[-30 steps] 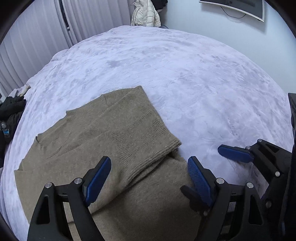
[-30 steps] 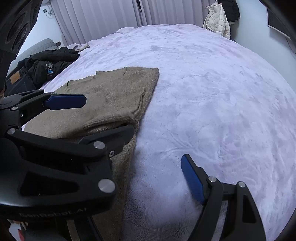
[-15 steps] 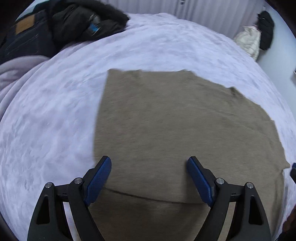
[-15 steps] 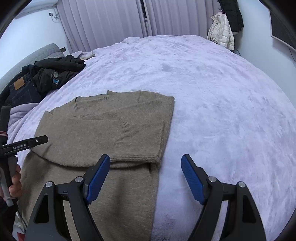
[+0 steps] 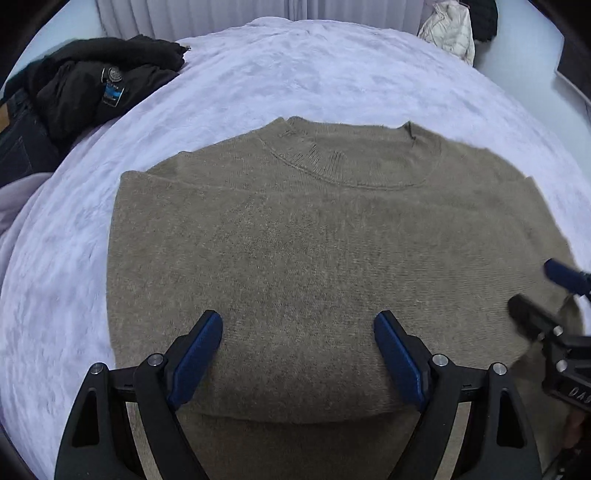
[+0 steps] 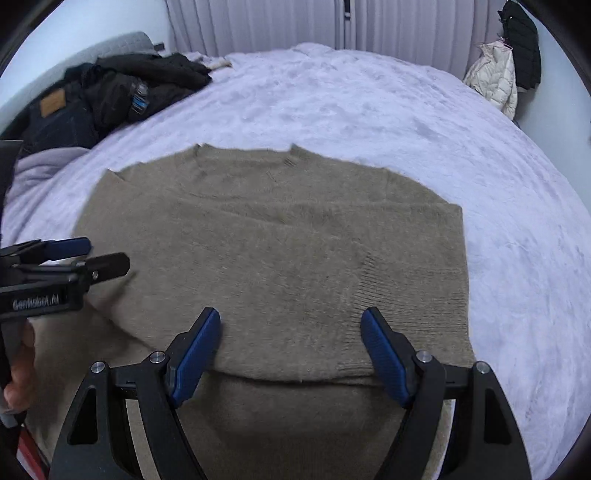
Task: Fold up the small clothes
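Sweater (image 5: 314, 258) hem cut off below both claws, near edge unseen | lies flat on bed (image 5: 258, 74), sleeves folded in | left claw (image 5: 299, 354) wide, empty, above the knit | right claw (image 6: 291, 350) wide, empty, over folded sleeve edge

A bedroom at home — lilac-blanketed bed (image 6: 369, 110), curtains (image 6: 258, 26), jackets (image 6: 513, 62) hung on the wall.

Sweater (image 5: 314, 258) — matt, fuzzy olive knit, ribbed collar; bedspread (image 5: 295, 74) — plush lilac fleece; claw pads (image 6: 194, 358), ridged blue rubber
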`<state>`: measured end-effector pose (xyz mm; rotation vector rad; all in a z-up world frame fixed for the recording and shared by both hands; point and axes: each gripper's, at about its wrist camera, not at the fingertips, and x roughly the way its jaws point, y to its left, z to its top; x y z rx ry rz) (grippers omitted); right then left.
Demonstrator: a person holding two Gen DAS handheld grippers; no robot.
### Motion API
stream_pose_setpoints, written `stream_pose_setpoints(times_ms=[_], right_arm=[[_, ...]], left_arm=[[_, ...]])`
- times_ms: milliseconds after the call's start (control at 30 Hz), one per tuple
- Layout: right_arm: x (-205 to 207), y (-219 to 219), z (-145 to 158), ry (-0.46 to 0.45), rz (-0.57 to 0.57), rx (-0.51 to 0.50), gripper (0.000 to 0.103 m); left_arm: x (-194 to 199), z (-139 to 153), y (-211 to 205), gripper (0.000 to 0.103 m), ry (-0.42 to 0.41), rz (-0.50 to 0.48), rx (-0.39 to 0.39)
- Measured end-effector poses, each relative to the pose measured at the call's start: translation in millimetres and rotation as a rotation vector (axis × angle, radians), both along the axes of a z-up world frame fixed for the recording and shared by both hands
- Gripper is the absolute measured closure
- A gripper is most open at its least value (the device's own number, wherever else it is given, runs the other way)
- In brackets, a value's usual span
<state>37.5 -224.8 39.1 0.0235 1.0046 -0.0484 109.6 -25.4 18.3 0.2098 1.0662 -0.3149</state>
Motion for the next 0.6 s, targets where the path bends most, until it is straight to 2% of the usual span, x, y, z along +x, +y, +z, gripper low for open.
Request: stream_pose_setpoints(times_ms=[33,167,267,300,367,400,500,600], right_arm=[[5.1,-2.1,-5.0,0.012,-0.017,-0.023,0.022],[29.0,-16.7,-8.8,0.022,-0.051,-0.009,0.021],[48.4,-18.4,-9.3,0.073,-0.060,-0.023,0.020],[48.8,-17.7,-5.1,0.077,-0.069,-0.024,0.020],[38.3,-12.7,9.2,0.035,-0.076,-0.013,0.020],[32.1,-8.9,15.4,0.004,-0.066,0.007,0.020],[29.6,13.8,14.3,-0.008,0.000,0.037,0.020],[54.0,31.5,-12.8,0.068,0.029,-0.029,0.020]], left_arm=[[5.3,-1.5,1.5,0.001,-0.013,0.011,0.001],[35.0,4.8,13.0,0.000,0.021,0.058,-0.048],[43.1,15.0,28.1,0.000,0.005,0.095,-0.041],[41.3,21.6,37.3,0.000,-0.005,0.114,-0.062],[30.4,28.5,48.6,0.000,-0.005,0.096,-0.126],[28.7,28.4,47.7,0.000,0.000,0.080,-0.127],[35.7,18.6,31.0,0.000,-0.003,0.050,-0.053],[60.8,-5.6,21.4,0.000,0.060,0.083,0.011]])
